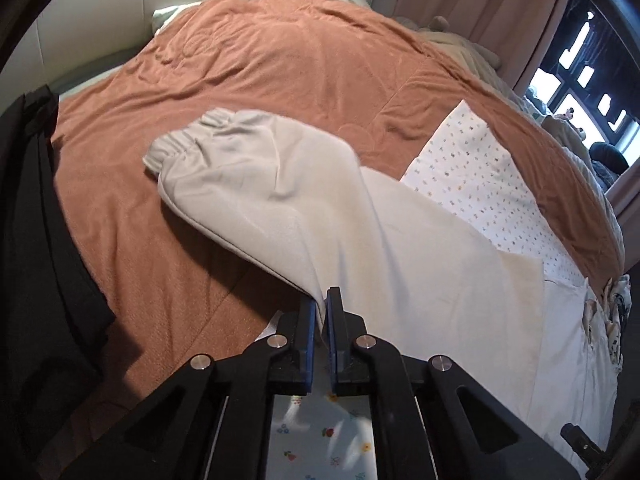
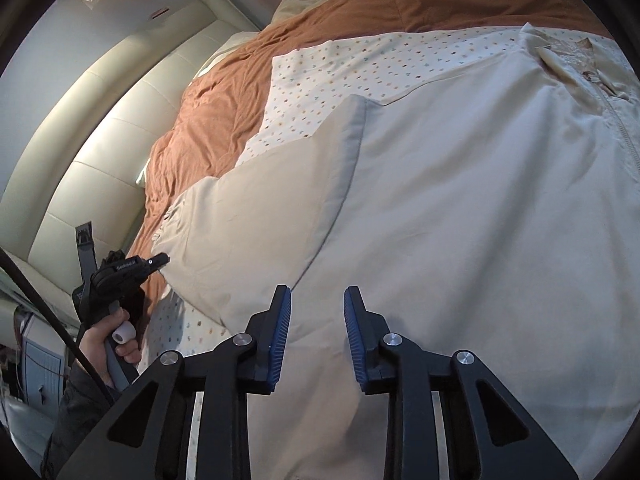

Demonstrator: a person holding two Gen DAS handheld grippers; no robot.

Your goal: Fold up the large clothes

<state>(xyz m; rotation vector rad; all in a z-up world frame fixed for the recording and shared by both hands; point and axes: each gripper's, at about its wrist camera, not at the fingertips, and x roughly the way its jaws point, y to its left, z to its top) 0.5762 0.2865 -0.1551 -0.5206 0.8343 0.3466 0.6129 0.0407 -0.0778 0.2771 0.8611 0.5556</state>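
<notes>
A cream zip-up jacket (image 2: 480,184) lies spread on a dotted white sheet (image 2: 320,80) on the bed. My left gripper (image 1: 322,304) is shut on the jacket's sleeve (image 1: 256,184) near its lower edge; the sleeve stretches away toward its elastic cuff (image 1: 180,140). In the right wrist view the same sleeve (image 2: 260,216) lies folded over the jacket body, with the left gripper (image 2: 158,261) at its edge. My right gripper (image 2: 316,300) is open and empty, just above the jacket's lower body. The collar and zipper (image 2: 580,60) are at the far right.
A rust-brown blanket (image 1: 280,60) covers the bed. Dark clothing (image 1: 36,200) lies at the left edge. A padded cream headboard (image 2: 100,128) runs along the left. A pink curtain (image 1: 480,0) and a window (image 1: 580,72) are at the far right.
</notes>
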